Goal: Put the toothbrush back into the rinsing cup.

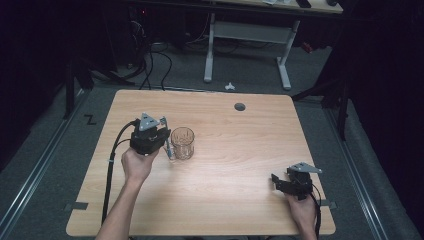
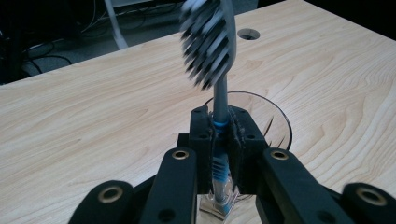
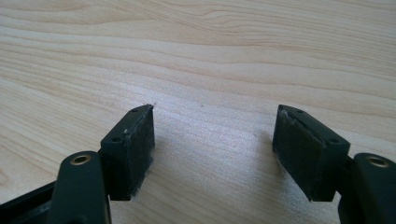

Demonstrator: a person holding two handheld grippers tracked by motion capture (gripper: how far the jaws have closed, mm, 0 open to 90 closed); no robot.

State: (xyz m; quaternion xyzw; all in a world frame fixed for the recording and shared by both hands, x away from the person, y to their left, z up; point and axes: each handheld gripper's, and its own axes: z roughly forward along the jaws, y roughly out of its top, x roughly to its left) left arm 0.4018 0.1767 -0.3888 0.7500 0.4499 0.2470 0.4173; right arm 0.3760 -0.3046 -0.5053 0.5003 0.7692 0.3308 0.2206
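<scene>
A toothbrush [image 2: 219,95] with a grey and blue handle stands clamped between the pads of my left gripper [image 2: 219,122], its bristled head up and blurred. My left gripper [image 1: 163,142] is at the table's left middle, shut on the toothbrush [image 1: 170,152]. Just to its right, almost touching the brush, stands a clear drinking glass [image 1: 182,143]. In the left gripper view the glass's rim [image 2: 283,122] shows right behind the jaws. My right gripper [image 1: 278,181] rests near the table's front right corner, open; nothing lies between its pads [image 3: 135,149] above bare wood.
The wooden table [image 1: 235,150] has a round cable hole [image 1: 240,106] near its far edge. Behind it on the grey floor stand a white desk frame [image 1: 247,35] and loose cables [image 1: 150,60]. A black cable [image 1: 111,165] trails from the left gripper.
</scene>
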